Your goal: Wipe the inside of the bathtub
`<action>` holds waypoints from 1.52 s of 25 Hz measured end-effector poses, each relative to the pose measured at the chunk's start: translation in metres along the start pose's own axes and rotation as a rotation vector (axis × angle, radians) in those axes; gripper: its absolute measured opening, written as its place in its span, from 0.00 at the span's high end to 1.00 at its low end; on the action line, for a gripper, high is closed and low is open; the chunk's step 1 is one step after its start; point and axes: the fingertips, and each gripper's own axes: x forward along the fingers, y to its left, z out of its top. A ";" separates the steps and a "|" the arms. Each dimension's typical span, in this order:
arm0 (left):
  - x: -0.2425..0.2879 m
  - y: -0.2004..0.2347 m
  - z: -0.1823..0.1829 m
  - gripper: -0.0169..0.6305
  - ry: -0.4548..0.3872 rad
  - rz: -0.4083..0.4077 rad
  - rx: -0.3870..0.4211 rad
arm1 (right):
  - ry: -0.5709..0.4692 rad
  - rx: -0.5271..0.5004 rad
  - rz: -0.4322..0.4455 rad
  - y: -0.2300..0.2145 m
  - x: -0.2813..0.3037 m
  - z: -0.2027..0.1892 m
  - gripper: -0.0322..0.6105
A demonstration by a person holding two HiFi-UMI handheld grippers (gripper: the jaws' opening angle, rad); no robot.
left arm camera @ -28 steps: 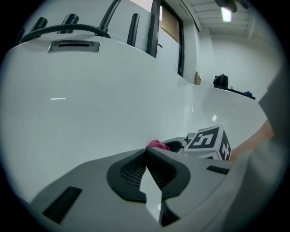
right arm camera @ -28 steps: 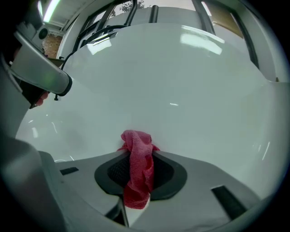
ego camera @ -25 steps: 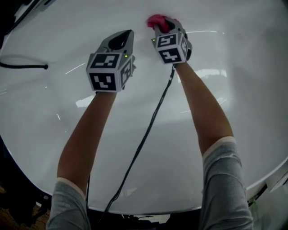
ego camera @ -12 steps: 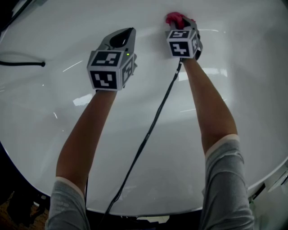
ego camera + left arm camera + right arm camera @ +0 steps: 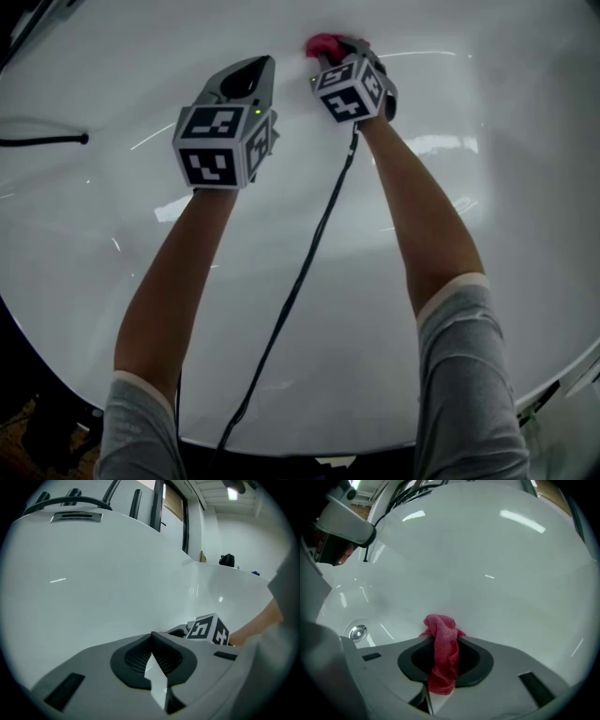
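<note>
A white bathtub (image 5: 487, 262) fills the head view, and both grippers reach down into it. My right gripper (image 5: 339, 49) is shut on a pink-red cloth (image 5: 322, 43), whose bunched end presses on the far inner wall. In the right gripper view the cloth (image 5: 442, 651) hangs between the jaws against the white wall (image 5: 497, 564). My left gripper (image 5: 249, 77) hovers just left of the right one, shut and holding nothing. In the left gripper view its jaws meet at the tip (image 5: 152, 637), with the right gripper's marker cube (image 5: 208, 630) beyond.
A metal drain fitting (image 5: 357, 632) sits low on the tub floor at the left of the right gripper view. A black cable (image 5: 291, 300) runs from the right gripper down over the near rim. Another black cable (image 5: 42, 141) lies at the left edge. A grey faucet (image 5: 347, 517) overhangs the tub.
The right gripper with the cloth swept right along the far wall, then back left to sit close beside the left gripper. The left gripper barely moved.
</note>
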 end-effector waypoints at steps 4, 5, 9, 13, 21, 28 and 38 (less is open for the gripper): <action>0.002 -0.004 -0.006 0.98 0.002 -0.005 -0.003 | 0.098 0.092 -0.148 -0.053 0.002 -0.038 0.81; 0.002 -0.004 -0.007 0.98 0.003 -0.006 -0.002 | 0.113 0.110 -0.182 -0.064 0.000 -0.045 0.81; 0.000 0.000 -0.013 0.98 0.006 0.000 -0.011 | 0.170 0.190 -0.207 -0.072 -0.006 -0.069 0.81; -0.003 0.002 -0.014 0.98 0.006 0.004 -0.013 | 0.208 0.257 -0.100 -0.036 0.001 -0.084 0.81; -0.005 0.003 -0.012 0.98 0.005 0.009 -0.025 | 0.137 0.091 0.126 0.076 -0.005 -0.054 0.81; -0.004 -0.003 -0.015 0.98 0.006 0.000 -0.029 | 0.177 0.138 -0.043 -0.015 -0.022 -0.099 0.81; -0.007 -0.002 -0.020 0.98 0.002 0.001 -0.053 | 0.223 0.210 -0.180 -0.047 -0.043 -0.126 0.82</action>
